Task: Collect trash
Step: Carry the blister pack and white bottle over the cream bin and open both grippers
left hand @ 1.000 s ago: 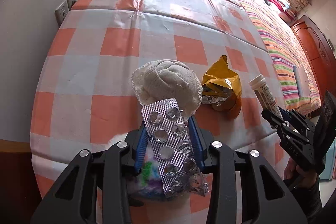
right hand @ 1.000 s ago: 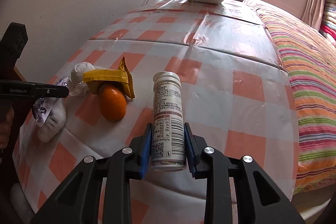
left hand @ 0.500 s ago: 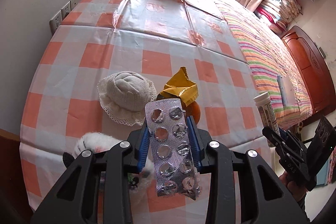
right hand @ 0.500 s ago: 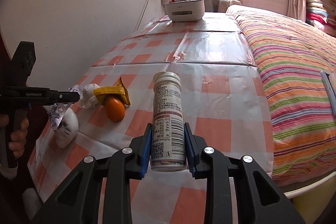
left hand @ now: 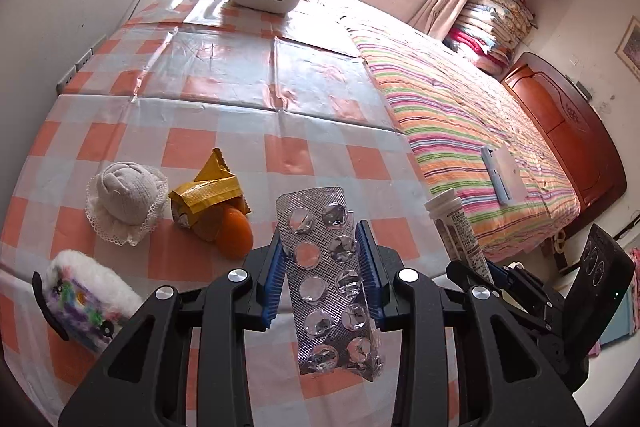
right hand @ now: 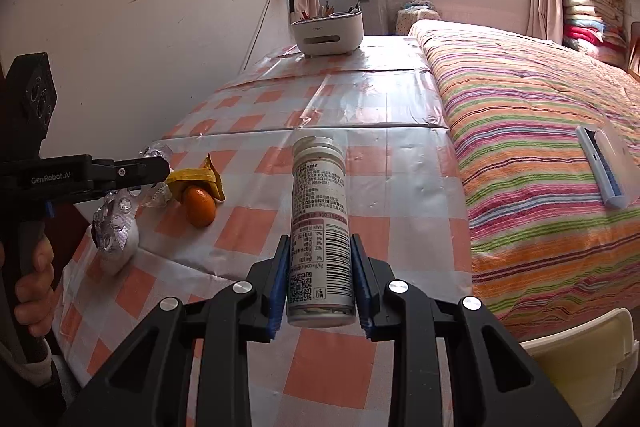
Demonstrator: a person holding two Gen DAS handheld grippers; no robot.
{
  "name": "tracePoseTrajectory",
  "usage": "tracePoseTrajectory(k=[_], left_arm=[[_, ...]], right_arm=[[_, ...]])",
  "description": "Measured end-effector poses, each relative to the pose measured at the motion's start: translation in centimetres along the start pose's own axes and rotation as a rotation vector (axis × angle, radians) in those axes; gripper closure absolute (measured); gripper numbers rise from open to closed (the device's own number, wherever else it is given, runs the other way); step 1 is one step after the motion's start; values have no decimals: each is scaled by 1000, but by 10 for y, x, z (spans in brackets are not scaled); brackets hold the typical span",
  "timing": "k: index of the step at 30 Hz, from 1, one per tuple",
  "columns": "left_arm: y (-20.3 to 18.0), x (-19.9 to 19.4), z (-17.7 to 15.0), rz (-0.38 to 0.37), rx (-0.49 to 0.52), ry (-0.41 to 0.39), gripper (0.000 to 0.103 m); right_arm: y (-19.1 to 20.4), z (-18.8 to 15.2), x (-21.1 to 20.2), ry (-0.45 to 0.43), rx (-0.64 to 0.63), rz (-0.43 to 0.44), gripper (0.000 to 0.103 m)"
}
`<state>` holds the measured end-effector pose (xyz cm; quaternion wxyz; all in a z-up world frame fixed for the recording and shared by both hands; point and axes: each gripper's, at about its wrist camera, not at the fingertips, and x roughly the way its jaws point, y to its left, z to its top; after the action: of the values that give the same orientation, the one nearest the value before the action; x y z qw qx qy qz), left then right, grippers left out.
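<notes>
Both hands loaded, carry step. Left gripper (left hand: 322, 267) clamped on an empty blister pack (left hand: 330, 283), held up in the air nearer the viewer than the orange (left hand: 234, 233). Right gripper (right hand: 320, 283) clamped on a white tablet tube (right hand: 320, 227), also lifted, to the right of the orange and off the checked tablecloth (right hand: 360, 99). Yellow wrapper (left hand: 208, 187) lies draped over the orange, touching it, not yet picked up. Pale bin rim (right hand: 580, 355) shows low, well to the right of the orange. Likely next: swing both over that bin and let go; wrapper remains after.
</notes>
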<state>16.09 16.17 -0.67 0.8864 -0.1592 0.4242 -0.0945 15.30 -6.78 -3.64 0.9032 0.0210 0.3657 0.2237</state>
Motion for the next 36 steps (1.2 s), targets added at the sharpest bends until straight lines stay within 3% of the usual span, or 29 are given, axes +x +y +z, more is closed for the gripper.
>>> tracePoseTrajectory(k=[17,32,36], left_arm=[[-68,17,-30,-44,146,42,70],[-144,28,-53,-139,265,92,69],[-160,32,-60,-161,292,103,69]], right_arm=[[-35,-18,-38,-50,-6,-117,75],[-85,-51,-85,-114,103,-223,75],[-91,-60,-97,-142,99,-284,75]])
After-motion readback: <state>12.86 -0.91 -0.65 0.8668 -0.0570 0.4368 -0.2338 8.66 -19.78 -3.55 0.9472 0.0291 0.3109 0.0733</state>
